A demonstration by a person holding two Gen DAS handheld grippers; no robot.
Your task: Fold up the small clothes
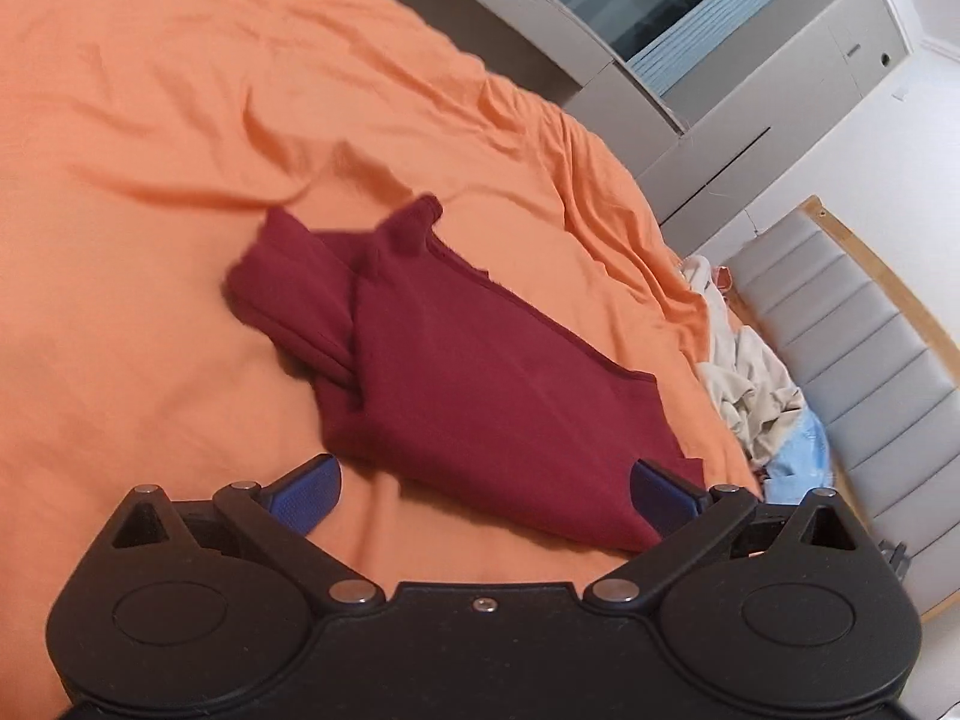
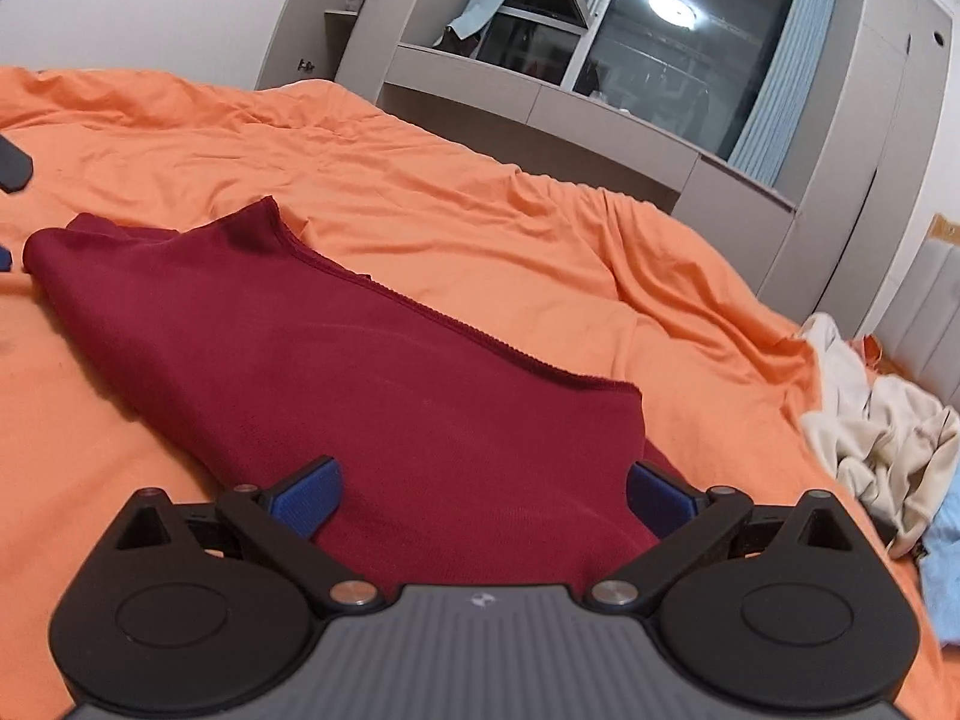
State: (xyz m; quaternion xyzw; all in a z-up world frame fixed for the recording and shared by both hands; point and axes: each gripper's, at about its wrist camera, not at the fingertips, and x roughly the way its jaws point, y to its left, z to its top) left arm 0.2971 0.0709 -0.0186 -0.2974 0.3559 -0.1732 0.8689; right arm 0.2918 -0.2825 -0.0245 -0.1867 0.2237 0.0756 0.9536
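Note:
A dark red garment (image 1: 468, 384) lies partly folded on the orange bedsheet (image 1: 180, 120), a sleeve tucked over at its far left end. My left gripper (image 1: 486, 489) is open and empty, hovering just above the garment's near edge. In the right wrist view the same red garment (image 2: 372, 396) fills the middle of the frame. My right gripper (image 2: 483, 489) is open and empty above the garment's near end. The left gripper shows at the left edge of the right wrist view (image 2: 12, 171).
A pile of cream and light blue clothes (image 1: 762, 408) lies at the bed's right edge, also in the right wrist view (image 2: 888, 438). A grey padded headboard (image 1: 870, 372) stands behind it. Grey cabinets and a window (image 2: 648, 54) line the far wall.

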